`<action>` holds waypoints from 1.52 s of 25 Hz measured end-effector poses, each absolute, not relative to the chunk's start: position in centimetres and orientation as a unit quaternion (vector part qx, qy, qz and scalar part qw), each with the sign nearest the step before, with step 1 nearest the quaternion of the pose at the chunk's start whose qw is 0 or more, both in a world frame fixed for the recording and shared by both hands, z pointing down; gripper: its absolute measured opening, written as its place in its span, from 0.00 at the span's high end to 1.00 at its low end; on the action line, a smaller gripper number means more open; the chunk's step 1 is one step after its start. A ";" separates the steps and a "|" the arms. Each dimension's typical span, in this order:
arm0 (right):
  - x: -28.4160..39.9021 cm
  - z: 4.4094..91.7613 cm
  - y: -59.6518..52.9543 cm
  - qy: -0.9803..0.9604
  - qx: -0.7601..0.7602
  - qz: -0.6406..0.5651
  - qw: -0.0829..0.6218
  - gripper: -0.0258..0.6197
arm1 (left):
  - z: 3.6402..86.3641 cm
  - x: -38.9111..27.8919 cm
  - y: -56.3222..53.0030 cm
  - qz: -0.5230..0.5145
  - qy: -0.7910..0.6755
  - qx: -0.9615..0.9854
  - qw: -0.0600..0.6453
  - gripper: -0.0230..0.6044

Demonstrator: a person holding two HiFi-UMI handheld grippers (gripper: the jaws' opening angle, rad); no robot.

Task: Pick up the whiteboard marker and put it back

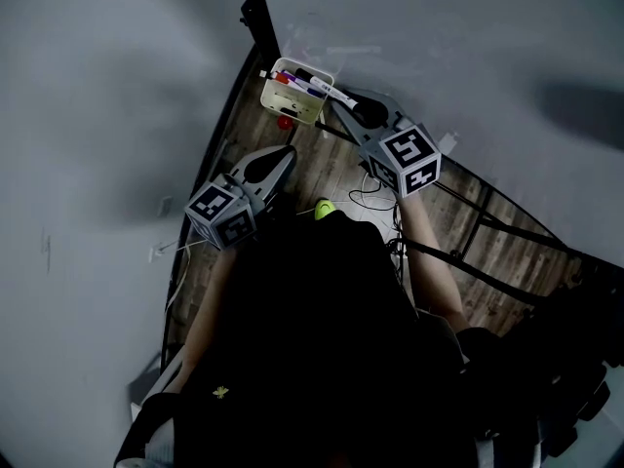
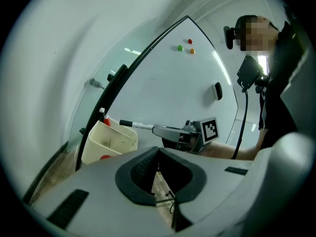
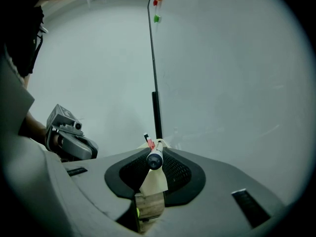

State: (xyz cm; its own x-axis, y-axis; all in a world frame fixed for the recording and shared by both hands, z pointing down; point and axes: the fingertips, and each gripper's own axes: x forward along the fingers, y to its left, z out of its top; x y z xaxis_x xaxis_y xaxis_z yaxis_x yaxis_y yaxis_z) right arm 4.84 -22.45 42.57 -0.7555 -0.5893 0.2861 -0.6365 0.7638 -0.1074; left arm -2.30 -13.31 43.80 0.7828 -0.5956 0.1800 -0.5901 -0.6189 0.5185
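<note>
A cream basket [image 1: 292, 94] hangs at the whiteboard's lower edge and holds several markers [image 1: 304, 84]. My right gripper [image 1: 349, 110] is shut on a whiteboard marker [image 1: 337, 97], whose tip reaches over the basket's rim. The right gripper view shows that marker [image 3: 154, 160] end-on between the pads, with the basket [image 3: 154, 181] just beyond and a red marker [image 3: 150, 143] standing in it. In the left gripper view the held marker [image 2: 136, 125] sticks out of the right gripper [image 2: 165, 130] above the basket [image 2: 109, 142]. My left gripper [image 1: 278, 159] [image 2: 160, 154] hangs open and empty, short of the basket.
The whiteboard [image 2: 163, 78] carries three coloured magnets [image 2: 185, 44] and a black eraser [image 2: 217, 91]. Its black frame post [image 3: 156, 115] rises behind the basket. On the wooden floor lie cables [image 1: 375, 198] and a yellow-green object [image 1: 324, 209]. A red object [image 1: 284, 122] sits under the basket.
</note>
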 end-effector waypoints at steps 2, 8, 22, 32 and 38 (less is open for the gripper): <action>5.0 42.3 -22.2 -0.932 0.329 0.096 0.116 0.85 | 43.9 -2.0 -13.2 -0.002 -0.328 0.901 0.283 0.93; 5.5 41.6 -21.4 -0.932 0.331 0.091 0.115 0.85 | 44.2 -1.2 -13.2 0.010 -0.323 0.906 0.274 0.93; 6.4 39.5 -19.8 -0.933 0.335 0.071 0.109 0.85 | 45.1 -1.3 -13.5 0.000 -0.332 0.903 0.274 0.93; 7.2 38.6 -18.6 -0.933 0.339 0.065 0.106 0.85 | 45.1 -1.0 -13.6 -0.004 -0.335 0.903 0.269 0.93; 7.5 38.1 -18.1 -0.933 0.341 0.060 0.103 0.85 | 44.7 -0.5 -13.3 -0.019 -0.322 0.908 0.267 0.93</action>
State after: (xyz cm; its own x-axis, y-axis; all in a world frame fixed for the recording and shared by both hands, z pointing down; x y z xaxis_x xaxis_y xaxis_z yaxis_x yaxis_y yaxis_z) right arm 7.48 -18.13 38.14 -0.7464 -0.6234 0.2329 -0.6482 0.7603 -0.0422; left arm -0.48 -13.31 44.71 0.7923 -0.5942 0.1384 -0.5744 -0.6499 0.4977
